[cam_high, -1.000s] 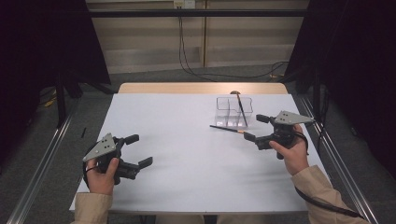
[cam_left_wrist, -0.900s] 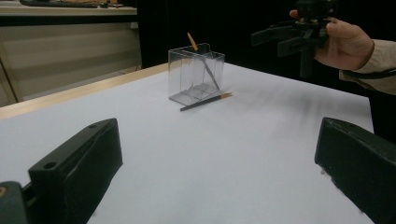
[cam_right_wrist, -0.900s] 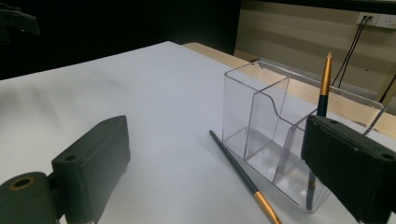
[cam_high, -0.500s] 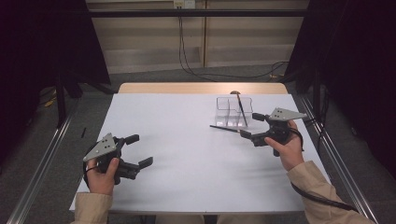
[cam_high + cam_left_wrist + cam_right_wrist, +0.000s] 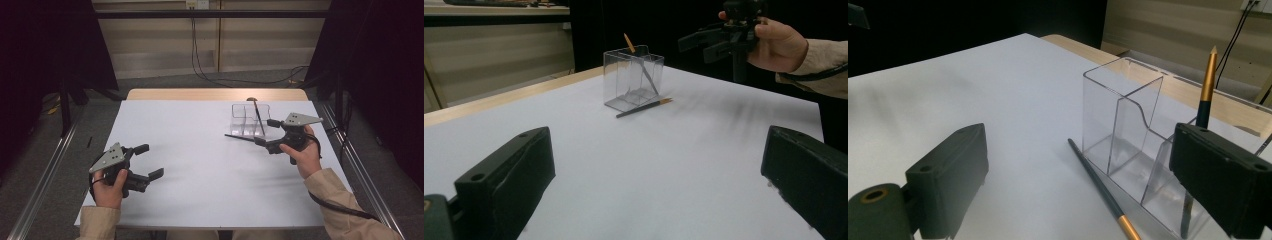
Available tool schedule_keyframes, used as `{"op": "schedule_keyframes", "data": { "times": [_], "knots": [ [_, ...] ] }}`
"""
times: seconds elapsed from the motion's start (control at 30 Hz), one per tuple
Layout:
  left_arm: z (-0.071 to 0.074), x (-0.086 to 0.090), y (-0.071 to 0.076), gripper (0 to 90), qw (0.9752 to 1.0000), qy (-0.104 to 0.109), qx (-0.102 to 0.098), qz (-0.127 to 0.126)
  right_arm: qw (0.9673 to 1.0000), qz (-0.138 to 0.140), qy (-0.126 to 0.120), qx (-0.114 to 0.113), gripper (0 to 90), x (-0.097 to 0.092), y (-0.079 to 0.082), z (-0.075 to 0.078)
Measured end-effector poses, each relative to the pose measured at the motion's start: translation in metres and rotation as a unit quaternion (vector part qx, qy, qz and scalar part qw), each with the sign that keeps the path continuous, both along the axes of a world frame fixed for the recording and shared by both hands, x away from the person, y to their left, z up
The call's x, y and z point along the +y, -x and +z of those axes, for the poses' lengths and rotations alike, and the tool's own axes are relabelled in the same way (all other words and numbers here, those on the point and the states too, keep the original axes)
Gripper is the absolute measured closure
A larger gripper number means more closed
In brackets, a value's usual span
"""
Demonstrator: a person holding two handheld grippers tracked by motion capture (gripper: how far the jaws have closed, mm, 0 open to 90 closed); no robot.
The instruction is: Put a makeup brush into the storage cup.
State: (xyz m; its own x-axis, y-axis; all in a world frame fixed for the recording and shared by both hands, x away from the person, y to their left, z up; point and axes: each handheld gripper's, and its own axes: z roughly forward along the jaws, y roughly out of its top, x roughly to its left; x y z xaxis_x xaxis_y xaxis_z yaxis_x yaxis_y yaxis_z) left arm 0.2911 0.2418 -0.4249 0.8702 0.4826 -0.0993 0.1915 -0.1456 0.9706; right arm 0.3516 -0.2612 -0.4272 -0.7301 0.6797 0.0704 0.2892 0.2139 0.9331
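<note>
A clear plastic holder (image 5: 246, 119) with compartments stands at the table's far right. One dark pen with a gold end (image 5: 257, 114) leans upright inside it. A second such pen (image 5: 239, 137) lies flat on the table against the holder's near side. My right gripper (image 5: 263, 131) hovers open just right of the lying pen, with nothing between its jaws. In the right gripper view the holder (image 5: 1128, 115) and the lying pen (image 5: 1098, 185) sit between the spread jaws. My left gripper (image 5: 152, 160) rests open near the front left, far from the holder (image 5: 634, 77).
The white table top (image 5: 210, 165) has a wooden strip (image 5: 215, 94) along its far edge. Metal rails (image 5: 45, 165) run along both sides of the table. Cables hang down the back wall.
My right gripper has edged a little left and forward, closer to the holder and the lying pen. The left gripper has stayed where it was.
</note>
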Motion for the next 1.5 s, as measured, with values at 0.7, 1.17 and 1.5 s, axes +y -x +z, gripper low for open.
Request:
{"op": "schedule_keyframes", "data": {
  "times": [0.7,1.17,1.5],
  "knots": [
    [-0.001,0.000,-0.001,0.5,1.0000,0.001,0.000,-0.001,0.9996,0.009,0.020,0.017,10.4,0.015,-0.019,-0.004],
    [0.000,0.001,-0.001,0.5,1.0000,-0.001,-0.001,-0.002,0.9971,0.022,0.059,0.042,16.9,0.025,-0.030,-0.003],
    [0.000,0.001,-0.001,0.5,1.0000,-0.002,-0.001,-0.002,0.9939,0.023,0.072,0.080,23.2,0.025,-0.035,-0.001]
  ]
}}
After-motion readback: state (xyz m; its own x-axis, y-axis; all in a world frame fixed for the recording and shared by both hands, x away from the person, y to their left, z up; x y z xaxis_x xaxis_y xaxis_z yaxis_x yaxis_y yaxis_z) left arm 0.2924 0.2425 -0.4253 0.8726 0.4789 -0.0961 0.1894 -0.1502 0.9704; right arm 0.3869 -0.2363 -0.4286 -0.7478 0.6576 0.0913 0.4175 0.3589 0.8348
